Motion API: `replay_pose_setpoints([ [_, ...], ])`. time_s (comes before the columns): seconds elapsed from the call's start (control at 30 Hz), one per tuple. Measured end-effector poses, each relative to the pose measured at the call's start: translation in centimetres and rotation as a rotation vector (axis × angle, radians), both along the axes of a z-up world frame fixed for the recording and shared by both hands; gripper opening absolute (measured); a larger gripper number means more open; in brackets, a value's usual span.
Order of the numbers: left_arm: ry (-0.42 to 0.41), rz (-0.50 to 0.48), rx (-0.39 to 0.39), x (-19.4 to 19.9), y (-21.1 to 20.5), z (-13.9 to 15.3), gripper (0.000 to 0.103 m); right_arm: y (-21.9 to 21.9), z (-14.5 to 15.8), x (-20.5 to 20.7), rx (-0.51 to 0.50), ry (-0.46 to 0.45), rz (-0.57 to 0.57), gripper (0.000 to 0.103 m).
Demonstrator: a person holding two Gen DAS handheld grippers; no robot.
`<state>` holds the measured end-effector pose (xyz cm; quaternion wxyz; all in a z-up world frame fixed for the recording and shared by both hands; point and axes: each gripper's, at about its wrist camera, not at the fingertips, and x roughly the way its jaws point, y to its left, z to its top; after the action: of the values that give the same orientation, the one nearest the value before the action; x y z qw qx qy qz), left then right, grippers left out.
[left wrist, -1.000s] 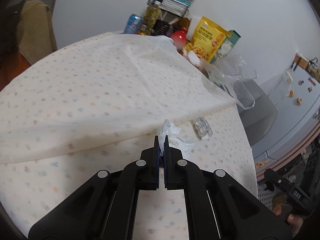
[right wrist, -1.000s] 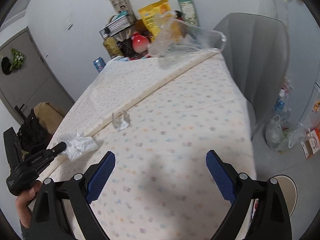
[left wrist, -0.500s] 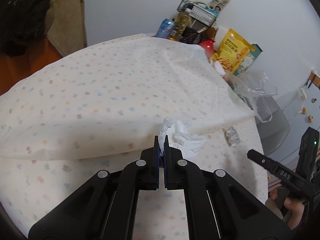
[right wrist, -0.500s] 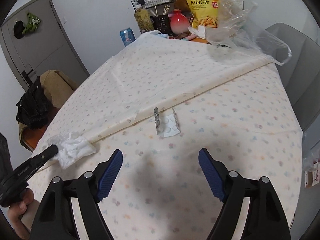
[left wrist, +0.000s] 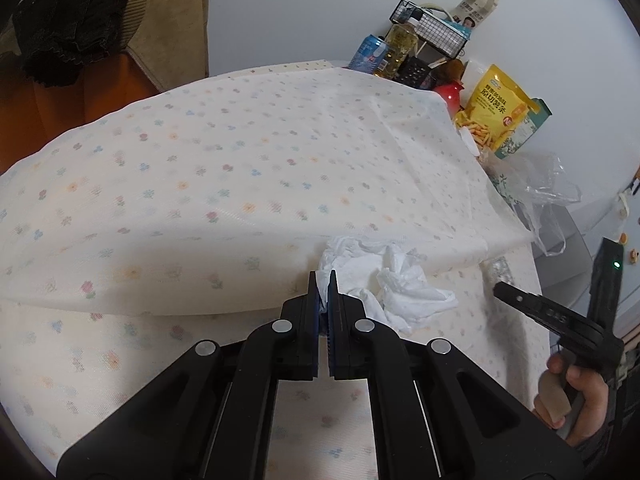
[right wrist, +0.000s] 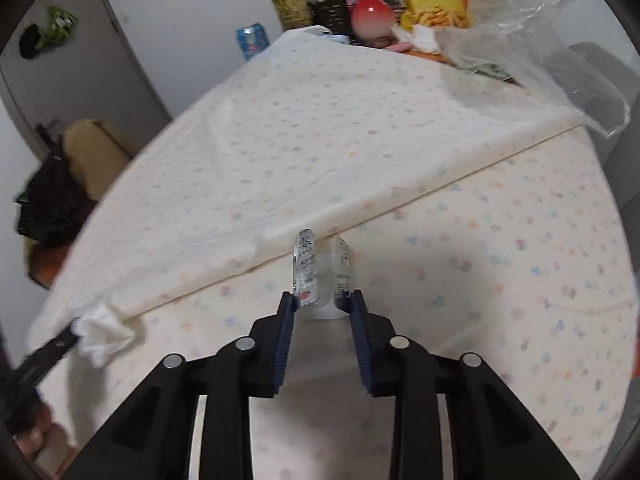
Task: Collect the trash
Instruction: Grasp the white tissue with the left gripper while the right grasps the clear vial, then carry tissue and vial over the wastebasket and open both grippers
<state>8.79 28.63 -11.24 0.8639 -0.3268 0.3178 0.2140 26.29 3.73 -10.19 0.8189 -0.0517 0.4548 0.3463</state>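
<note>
My left gripper (left wrist: 323,284) is shut on a crumpled white tissue (left wrist: 384,280) and holds it just over the flowered tablecloth; the tissue also shows at the left of the right wrist view (right wrist: 102,334). My right gripper (right wrist: 322,300) has its jaws partly closed around a clear plastic wrapper (right wrist: 320,276) that stands on the cloth at the folded edge. The fingers (right wrist: 286,320) sit at the wrapper's two sides; I cannot tell if they press it. The wrapper shows faintly in the left wrist view (left wrist: 498,270).
A clear plastic bag (right wrist: 520,20) lies at the table's far right corner. Behind it stand a yellow snack bag (left wrist: 494,114), a red vase (right wrist: 370,16), a blue can (left wrist: 368,54), a bottle and a wire basket (left wrist: 432,28). A grey chair (right wrist: 604,76) stands right; a clothes-draped chair (left wrist: 100,28) left.
My right gripper moved forward to the wrapper and its jaws narrowed around it. My left gripper still holds the tissue and turned a little to the left.
</note>
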Motion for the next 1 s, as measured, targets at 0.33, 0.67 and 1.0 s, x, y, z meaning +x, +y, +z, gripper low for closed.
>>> replay_pose_setpoints([
  [0.33,-0.08,-0.095,0.006,0.5,-3.6,3.4,0.004,-6.3,2.4,-4.2,0.111,-0.013,-0.032,0.027],
  [0.67,-0.134,-0.271,0.02,2.6,-11.2,5.8,0.004,-17.0,2.4,-7.5,0.19,0.003,-0.144,0.027],
  [1.0,-0.119,-0.445,0.034,5.9,-19.1,5.8,0.004,-27.0,2.2,-9.0,0.219,-0.01,-0.292,0.028],
])
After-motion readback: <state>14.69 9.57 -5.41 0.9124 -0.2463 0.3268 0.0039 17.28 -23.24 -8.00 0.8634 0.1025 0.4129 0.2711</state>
